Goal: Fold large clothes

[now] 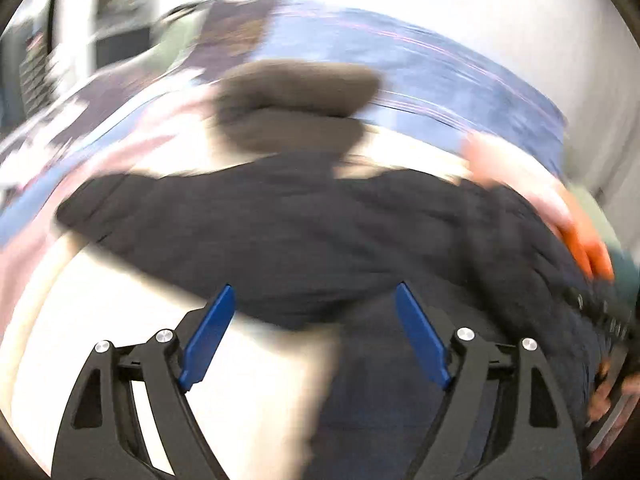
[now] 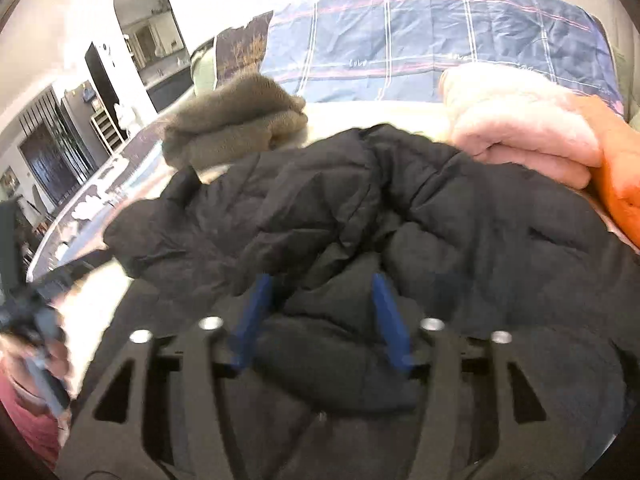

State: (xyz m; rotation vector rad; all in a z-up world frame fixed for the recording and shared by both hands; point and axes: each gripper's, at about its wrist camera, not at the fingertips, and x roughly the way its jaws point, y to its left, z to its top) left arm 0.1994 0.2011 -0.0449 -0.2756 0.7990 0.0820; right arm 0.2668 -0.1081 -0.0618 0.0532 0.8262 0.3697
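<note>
A black quilted jacket (image 1: 320, 232) lies crumpled across a cream bed sheet (image 1: 100, 320); the left wrist view is blurred by motion. My left gripper (image 1: 315, 288) stands open at the jacket's near edge, and the cloth lies just past its blue pads (image 1: 212, 332). In the right wrist view the jacket (image 2: 440, 220) fills the middle. My right gripper (image 2: 320, 280) is open, with a loose bulge of the jacket lying between its blue pads (image 2: 256, 312); they do not pinch it.
A folded grey-brown fleece (image 2: 232, 120) lies beyond the jacket, with a pink fluffy garment (image 2: 520, 124) and an orange one (image 2: 620, 172) to the right. A blue plaid duvet (image 2: 440, 28) is at the back. A hand with the other gripper (image 2: 36, 328) blurs at the left edge.
</note>
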